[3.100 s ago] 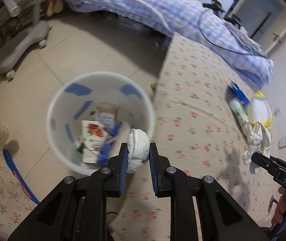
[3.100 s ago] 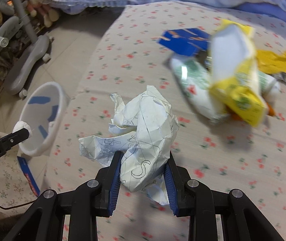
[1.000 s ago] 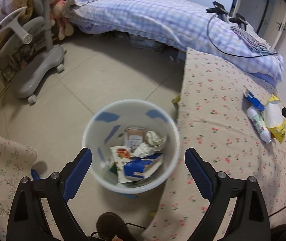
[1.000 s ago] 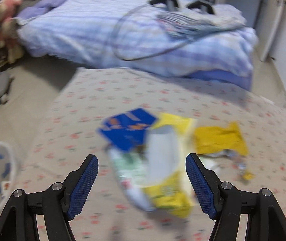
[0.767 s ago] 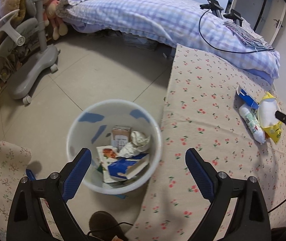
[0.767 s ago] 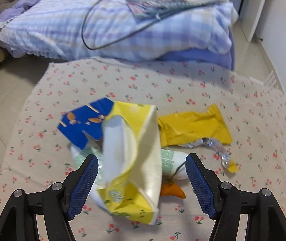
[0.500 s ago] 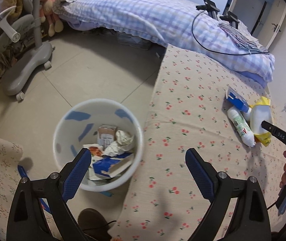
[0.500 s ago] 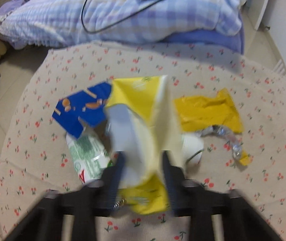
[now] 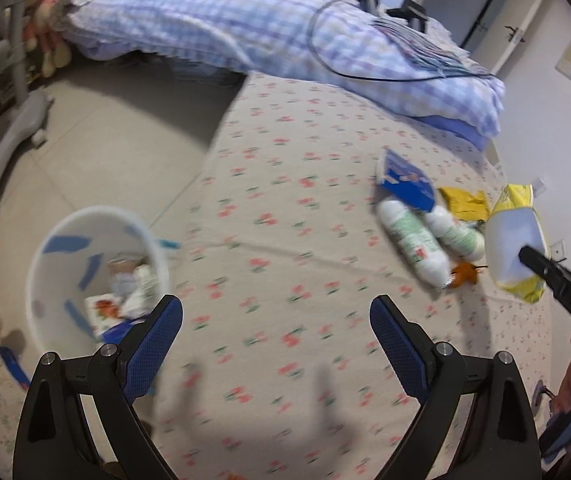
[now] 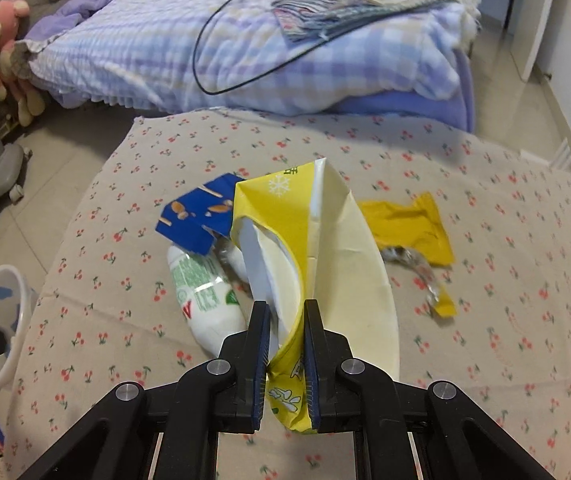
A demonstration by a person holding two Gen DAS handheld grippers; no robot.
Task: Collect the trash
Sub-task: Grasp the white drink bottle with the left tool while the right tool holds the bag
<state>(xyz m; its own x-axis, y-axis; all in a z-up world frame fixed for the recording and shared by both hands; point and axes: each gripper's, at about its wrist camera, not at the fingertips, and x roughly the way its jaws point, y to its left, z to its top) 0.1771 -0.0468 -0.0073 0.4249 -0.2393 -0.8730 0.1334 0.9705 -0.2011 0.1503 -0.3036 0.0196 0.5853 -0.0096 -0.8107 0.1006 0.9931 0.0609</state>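
Observation:
My right gripper (image 10: 285,312) is shut on a yellow and white carton (image 10: 325,248), which stands lifted over the flowered cloth. The same yellow carton (image 9: 515,240) shows at the right in the left wrist view, pinched by the right gripper (image 9: 525,254). Beside it lie a blue wrapper (image 10: 199,214), white bottles (image 10: 205,296) and a yellow foil wrapper (image 10: 409,226). My left gripper (image 9: 275,320) hangs open and empty over the cloth. The white trash bin (image 9: 61,240), holding several scraps, stands on the floor at the left.
A bed with a checked blue quilt (image 10: 245,44) and a black cable fills the back. A grey stand base (image 9: 9,140) sits on the tiled floor at far left. The flowered cloth (image 9: 285,240) covers a low surface whose edge runs beside the bin.
My right gripper closed on the yellow carton and raised it. My left gripper swung right, from above the bin to over the cloth, staying open.

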